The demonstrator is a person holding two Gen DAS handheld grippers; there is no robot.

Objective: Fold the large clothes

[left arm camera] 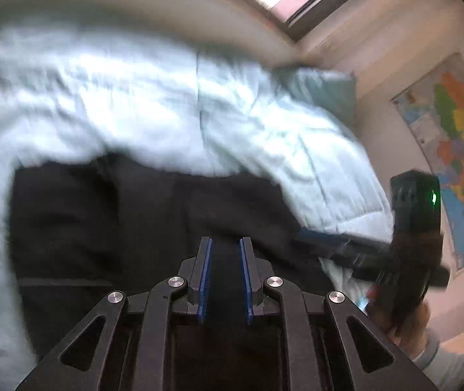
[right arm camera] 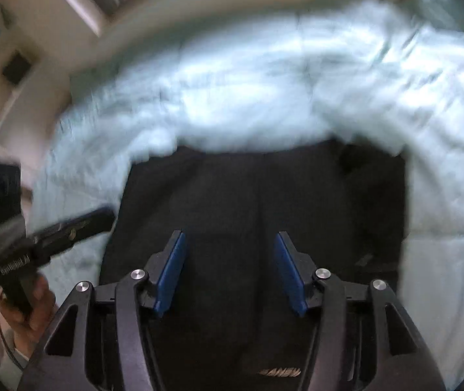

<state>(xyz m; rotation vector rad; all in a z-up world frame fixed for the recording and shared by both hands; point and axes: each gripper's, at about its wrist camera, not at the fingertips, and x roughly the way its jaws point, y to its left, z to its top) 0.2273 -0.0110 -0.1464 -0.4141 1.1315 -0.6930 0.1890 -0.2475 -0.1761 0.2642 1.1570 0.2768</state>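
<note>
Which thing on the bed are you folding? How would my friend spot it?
Find the big bed with the pale blue quilt. Lying flat on it is the black garment, just ahead of both grippers. It is the only dark thing on that light bedding.

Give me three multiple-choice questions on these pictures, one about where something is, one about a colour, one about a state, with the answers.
1. Where does the dark garment lie?
A. on the pale blue quilt
B. on a wooden floor
C. on a hanger

2. What colour are the gripper pads?
A. red
B. blue
C. white

3. How does the right gripper stand?
A. shut on the garment
B. open, holding nothing
C. shut on the quilt

Answers: 1 A, quilt shows on three sides of the garment. 2 B, blue strips line the fingers in both wrist views. 3 B, a wide gap shows between its pads, with the garment lying beyond.
</note>
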